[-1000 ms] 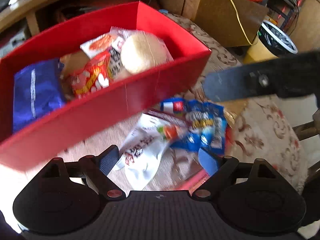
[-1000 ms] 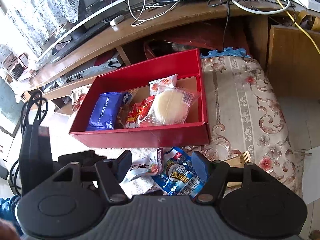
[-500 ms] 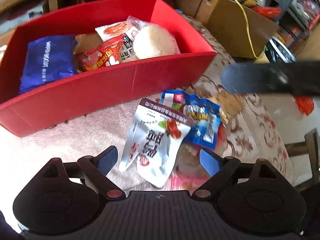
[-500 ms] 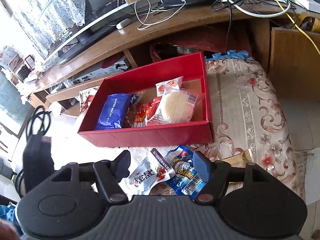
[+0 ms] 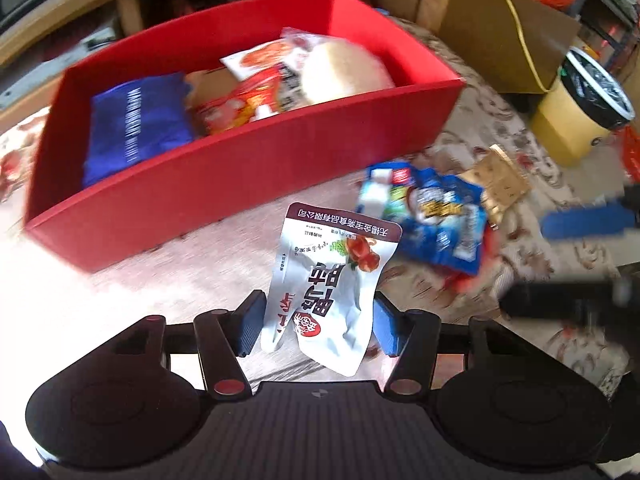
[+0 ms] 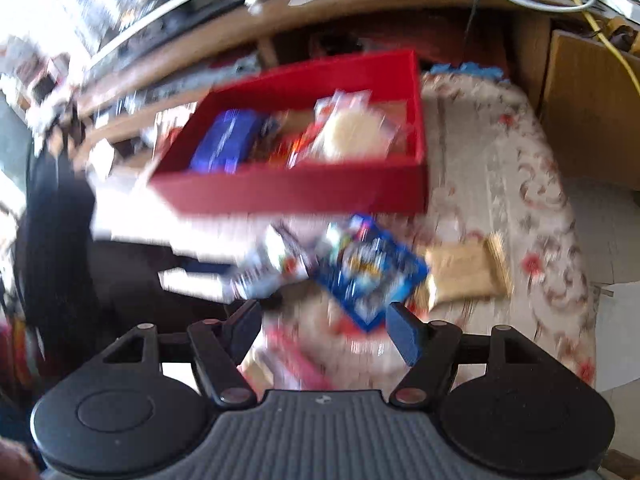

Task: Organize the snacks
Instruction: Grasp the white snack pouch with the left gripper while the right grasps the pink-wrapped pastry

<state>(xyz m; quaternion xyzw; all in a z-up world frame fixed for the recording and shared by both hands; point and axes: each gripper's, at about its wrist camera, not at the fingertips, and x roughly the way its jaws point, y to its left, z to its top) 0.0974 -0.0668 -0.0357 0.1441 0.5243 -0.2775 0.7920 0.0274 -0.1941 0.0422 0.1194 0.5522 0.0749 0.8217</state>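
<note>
A white snack pouch (image 5: 332,276) with red and black print sits between the fingers of my left gripper (image 5: 318,320). The jaws are closing and both blue pads touch its crumpled sides. Behind it stands the red box (image 5: 240,184) holding a blue packet, red packets and a round pale cake. A blue snack packet (image 5: 436,220) lies on the cloth right of the pouch. In the blurred right wrist view, my right gripper (image 6: 324,324) hangs open just short of that blue packet (image 6: 368,276), nothing between its pads. The red box (image 6: 288,192) lies beyond.
A golden packet (image 6: 464,272) lies right of the blue one on the flowered cloth (image 6: 500,152). A yellow bin (image 5: 580,112) and a cardboard panel (image 5: 500,32) stand at the far right. A wooden desk (image 6: 360,12) with cables runs behind the box.
My left jaws have narrowed from wide apart onto the white pouch. The right gripper has shifted toward the blue packet and its view has blurred; in the left view it sits lower.
</note>
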